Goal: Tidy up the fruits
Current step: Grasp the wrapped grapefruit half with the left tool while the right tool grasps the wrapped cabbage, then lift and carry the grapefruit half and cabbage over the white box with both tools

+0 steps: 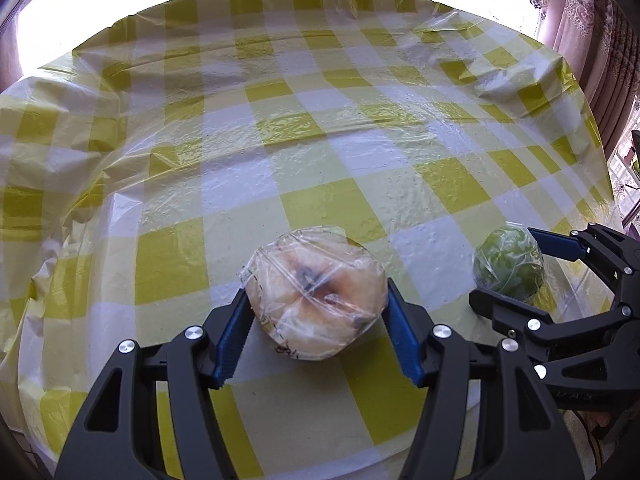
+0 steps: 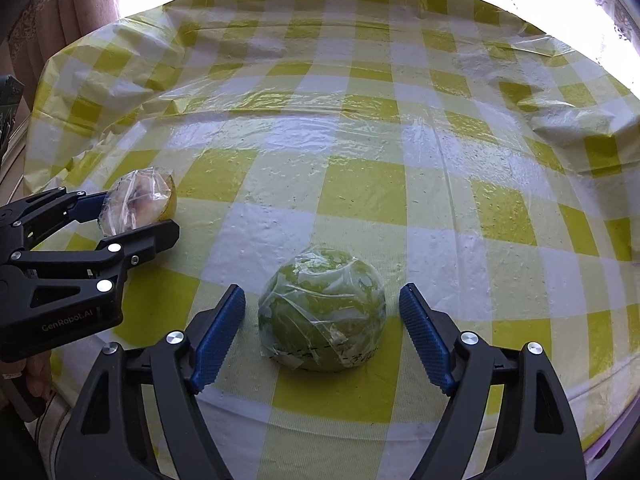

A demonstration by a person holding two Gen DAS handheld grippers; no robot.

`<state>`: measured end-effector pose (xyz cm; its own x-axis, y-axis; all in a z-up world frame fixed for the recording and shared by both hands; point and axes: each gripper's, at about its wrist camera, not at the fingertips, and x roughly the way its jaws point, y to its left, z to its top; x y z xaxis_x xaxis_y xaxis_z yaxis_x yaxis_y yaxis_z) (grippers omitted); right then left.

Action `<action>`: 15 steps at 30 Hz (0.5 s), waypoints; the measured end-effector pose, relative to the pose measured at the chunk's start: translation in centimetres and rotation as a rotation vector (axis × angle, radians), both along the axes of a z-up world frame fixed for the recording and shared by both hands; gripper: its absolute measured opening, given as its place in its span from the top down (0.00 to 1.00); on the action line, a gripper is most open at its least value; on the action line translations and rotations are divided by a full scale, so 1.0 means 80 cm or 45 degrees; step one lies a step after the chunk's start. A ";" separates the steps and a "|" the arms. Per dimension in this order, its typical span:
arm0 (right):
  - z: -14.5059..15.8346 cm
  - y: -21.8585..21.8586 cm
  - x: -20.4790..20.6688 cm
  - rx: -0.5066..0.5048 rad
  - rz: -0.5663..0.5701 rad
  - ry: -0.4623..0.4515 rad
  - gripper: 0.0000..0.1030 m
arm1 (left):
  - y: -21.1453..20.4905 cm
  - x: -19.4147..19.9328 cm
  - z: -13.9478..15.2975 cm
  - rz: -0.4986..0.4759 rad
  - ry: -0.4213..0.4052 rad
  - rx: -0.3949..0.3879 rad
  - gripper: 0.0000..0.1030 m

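Note:
A pale yellow fruit half wrapped in cling film (image 1: 316, 300) lies cut side up near the table's front edge. My left gripper (image 1: 316, 289) straddles it, and both blue pads (image 1: 234, 332) press on its sides. To its right a round green fruit in cling film (image 2: 322, 312) rests on the cloth. My right gripper (image 2: 322, 289) stands open around it, with a gap between each pad and the fruit. The right wrist view shows the left gripper (image 2: 132, 214) on the pale fruit (image 2: 138, 196). The left wrist view shows the right gripper (image 1: 504, 266) around the green fruit (image 1: 508, 260).
A round table (image 1: 320, 152) wears a yellow-and-white checked plastic cloth, wrinkled and raised along its far and side edges. A bright window and patterned curtains (image 1: 580, 32) stand behind it. A hand (image 2: 38, 380) holds the left gripper's handle.

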<state>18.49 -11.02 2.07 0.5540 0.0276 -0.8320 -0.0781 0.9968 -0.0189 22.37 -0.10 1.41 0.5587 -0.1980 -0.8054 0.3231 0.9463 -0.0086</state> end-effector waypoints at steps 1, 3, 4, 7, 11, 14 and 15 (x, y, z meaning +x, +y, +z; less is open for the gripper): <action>0.000 0.003 0.001 -0.004 0.006 -0.002 0.30 | 0.005 -0.001 0.000 0.018 -0.001 0.004 0.39; 0.001 0.007 0.004 -0.009 0.010 -0.004 0.32 | 0.015 -0.004 0.001 0.049 -0.001 0.009 0.39; 0.001 0.008 0.006 -0.006 0.012 -0.005 0.34 | 0.020 -0.005 0.001 0.063 0.001 0.004 0.39; 0.003 0.011 0.009 -0.004 0.025 -0.012 0.42 | 0.034 -0.009 0.001 0.109 0.000 0.003 0.39; 0.003 0.019 0.012 -0.011 0.038 -0.018 0.42 | 0.049 -0.018 0.000 0.151 0.004 -0.014 0.39; 0.003 0.024 0.011 -0.015 0.054 -0.021 0.43 | 0.053 -0.028 0.000 0.164 0.005 -0.018 0.39; 0.003 0.026 0.011 -0.016 0.060 -0.021 0.43 | 0.054 -0.032 -0.001 0.168 0.006 -0.021 0.39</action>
<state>19.35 -8.98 2.30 0.5659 0.0439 -0.8233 -0.1245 0.9917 -0.0327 19.82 4.26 1.35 0.5766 -0.1362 -0.8056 0.1960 0.9803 -0.0255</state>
